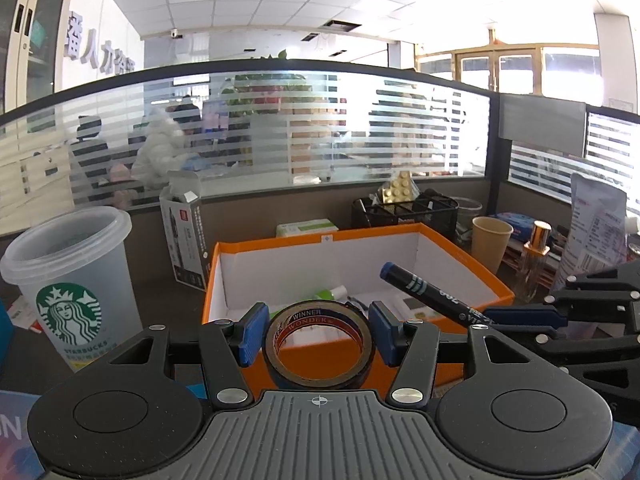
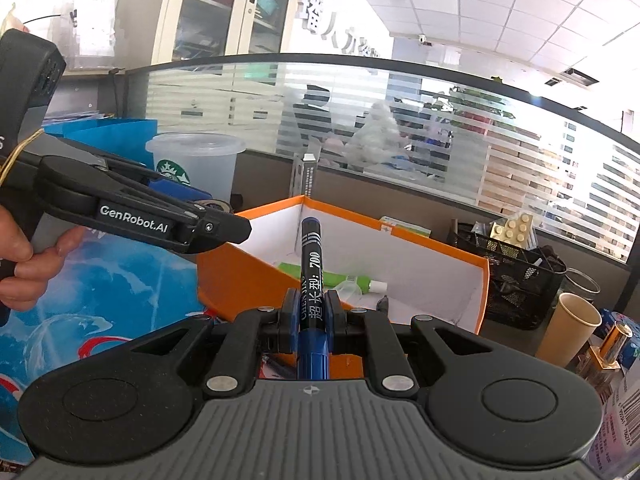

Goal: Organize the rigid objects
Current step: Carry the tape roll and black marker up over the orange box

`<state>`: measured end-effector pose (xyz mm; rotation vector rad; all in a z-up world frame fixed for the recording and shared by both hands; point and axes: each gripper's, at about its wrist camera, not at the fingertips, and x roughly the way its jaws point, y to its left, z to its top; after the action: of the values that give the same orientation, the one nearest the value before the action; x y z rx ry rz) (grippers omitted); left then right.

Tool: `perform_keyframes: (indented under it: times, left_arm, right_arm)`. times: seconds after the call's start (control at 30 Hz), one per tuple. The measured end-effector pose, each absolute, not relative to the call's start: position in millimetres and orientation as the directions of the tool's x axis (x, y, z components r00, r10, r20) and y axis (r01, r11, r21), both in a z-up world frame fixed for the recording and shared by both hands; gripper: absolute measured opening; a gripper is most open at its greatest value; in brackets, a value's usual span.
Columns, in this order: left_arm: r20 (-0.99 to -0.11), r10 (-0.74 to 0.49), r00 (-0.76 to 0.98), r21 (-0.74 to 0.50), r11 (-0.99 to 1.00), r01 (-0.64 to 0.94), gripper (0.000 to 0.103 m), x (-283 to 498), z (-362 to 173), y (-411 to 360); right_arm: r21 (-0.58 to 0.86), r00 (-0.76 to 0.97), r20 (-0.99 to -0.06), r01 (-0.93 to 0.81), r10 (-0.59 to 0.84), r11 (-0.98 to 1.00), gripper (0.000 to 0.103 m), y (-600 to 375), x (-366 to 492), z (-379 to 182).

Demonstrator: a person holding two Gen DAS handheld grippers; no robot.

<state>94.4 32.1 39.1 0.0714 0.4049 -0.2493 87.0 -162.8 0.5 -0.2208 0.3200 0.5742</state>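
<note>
on the far left stands a frosted translucent plastic cup with a green mermaid logo (image 1: pixel 72 280), upright and well clear of the work. just right of it, the left gripper (image 1: pixel 318 330) has its blue pads pressed on either side of a brown roll of packing tape with a printed red and blue core (image 1: pixel 319 346). the jaws stand partly apart because the roll fills the gap between them; it is gripped, not loose. the roll stands on edge with its hole facing the camera, so its axis runs along the line of the fingers, and it hangs at the near wall of the orange cardboard box with a white lining (image 1: pixel 460 246), low against that wall and not yet over the opening.

inside the box lie a green tube with a white cap (image 2: pixel 332 278) and some smaller items too unclear to name.

further right, the right gripper (image 2: pixel 310 316) has its jaws closed tight on a black and blue marker pen with white lettering (image 2: pixel 311 264). the pen's long axis follows the fingers, its capped end pointing forward and slightly up toward the far corner of the box, most of its length already above the white interior. the grip is near the pen's rear, so the front half sticks out free.

the right hand looks nearer to a release: its pen already overhangs the box, while the tape would probably need to rise over the near wall first. the two grippers sit close beside each other, so the likely risk is a knock between them.
</note>
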Motion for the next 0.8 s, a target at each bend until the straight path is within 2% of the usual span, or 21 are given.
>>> perform_keyframes:
  times: [0.23,0.8]
  left_arm:
    - [-0.377,-0.226,0.898,0.021,0.968,0.252,0.053,106.2,49.5,31.1]
    - [-0.39,-0.221,0.894,0.005,0.97,0.243,0.053,152.8,55.0,30.1]
  right_arm:
    - [-0.104,0.805,-0.34,-0.545,0.486,0.832,0.012,-167.9,93.2,4.4]
    - [-0.075,0.835,-0.307,-0.5,0.457,0.863,0.012,-172.0,118.7,16.3]
